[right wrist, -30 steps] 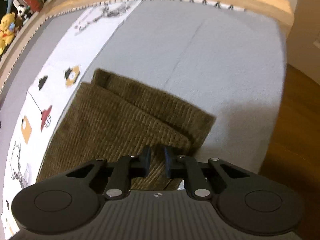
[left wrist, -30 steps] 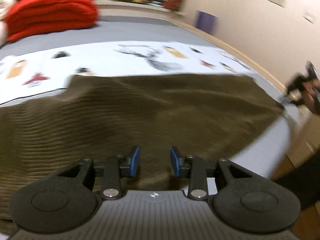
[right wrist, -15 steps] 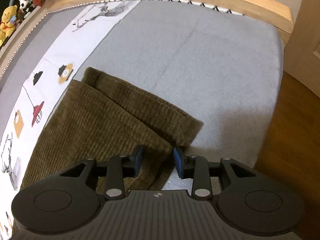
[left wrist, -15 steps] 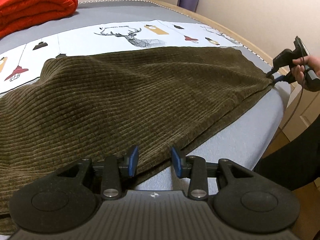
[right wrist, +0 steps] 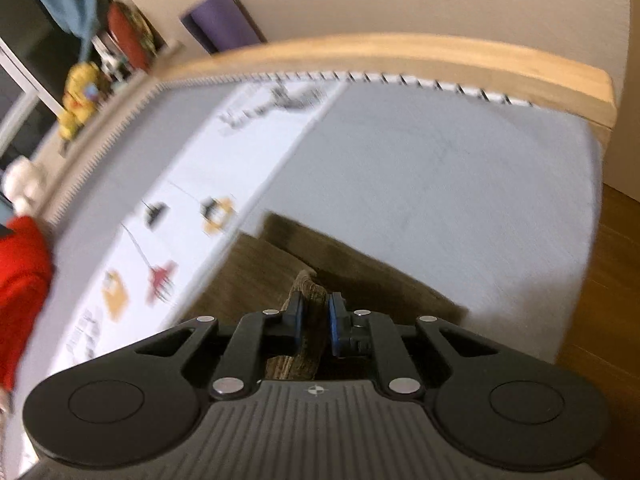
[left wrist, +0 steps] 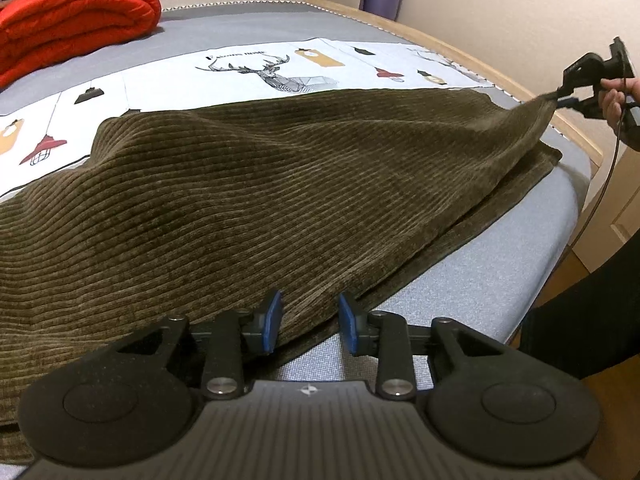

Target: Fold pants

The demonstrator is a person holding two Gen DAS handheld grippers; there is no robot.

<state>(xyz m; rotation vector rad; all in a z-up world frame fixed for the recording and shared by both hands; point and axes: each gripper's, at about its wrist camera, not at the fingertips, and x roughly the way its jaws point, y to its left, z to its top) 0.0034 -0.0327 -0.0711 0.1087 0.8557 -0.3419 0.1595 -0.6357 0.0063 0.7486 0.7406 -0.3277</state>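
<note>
— While the brown corduroy pants [left wrist: 248, 208] lie spread across the grey bed [left wrist: 500, 264], where are the two claws?

— From the left wrist view, the left gripper [left wrist: 307, 322] sits at six o'clock, right over the near edge of the cloth. Its blue pads [left wrist: 269, 322] stand apart, closing a little; the hem runs between them, but neither pad is pressing on it.

— And the other one?

— Out at two o'clock, the right gripper [left wrist: 560, 96] has a corner of the pants pinched and lifted off the mattress, so the top layer rises toward it in a slope while the lower layer stays flat underneath. A hand [left wrist: 618, 98] is wrapped round its handle.

— Is it really gripping?

— Yes — in the right wrist view the jaws are closing tight, nearly together, with a fold of corduroy [right wrist: 314, 296] sticking up between the pads. That picture is blurred, mind.

— What else is on the bed?

— A white sheet with a printed deer [left wrist: 276, 74] at twelve o'clock beyond the pants, and a folded red quilt [left wrist: 76, 20] at ten o'clock
</note>
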